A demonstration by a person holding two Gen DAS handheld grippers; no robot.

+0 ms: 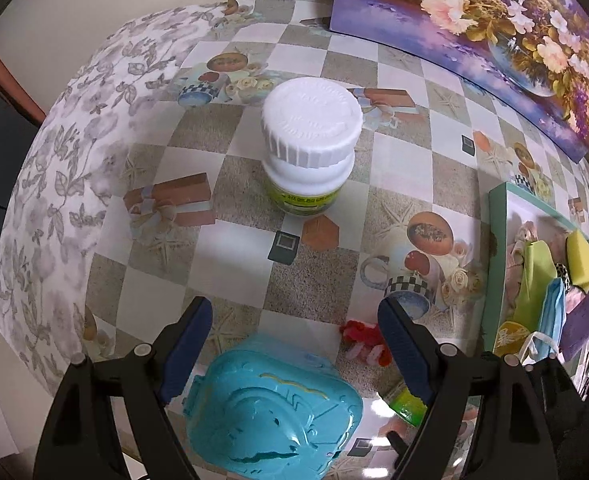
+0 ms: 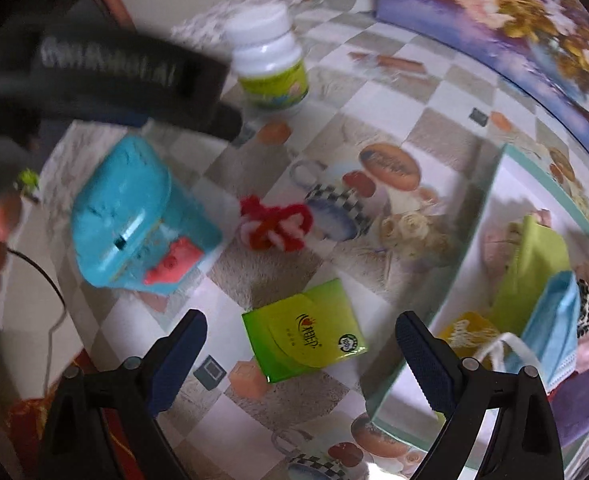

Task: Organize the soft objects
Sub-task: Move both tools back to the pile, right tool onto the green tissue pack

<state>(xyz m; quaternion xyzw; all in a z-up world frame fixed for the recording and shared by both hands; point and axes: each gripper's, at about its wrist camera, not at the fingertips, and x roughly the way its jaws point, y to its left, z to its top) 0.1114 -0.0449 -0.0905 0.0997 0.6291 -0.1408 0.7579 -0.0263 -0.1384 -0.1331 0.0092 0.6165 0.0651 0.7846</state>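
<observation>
Right wrist: tissue pack (image 2: 304,330) between gripper (image 2: 300,354) fingers.

Glossy turquoise plastic case (image 1: 272,408), fuzzy red yarn toy (image 2: 274,222) (matt), shiny checkered vinyl tablecloth (image 1: 234,264)

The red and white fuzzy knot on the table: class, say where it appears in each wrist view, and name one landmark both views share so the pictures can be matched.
Left wrist view: the red and white fuzzy knot lies low and right of centre, partly hidden behind the right finger of the left gripper.
Right wrist view: it lies near the centre, right of the turquoise case.
Shared landmark: the white-capped bottle, standing beyond the knot in both views.
</observation>
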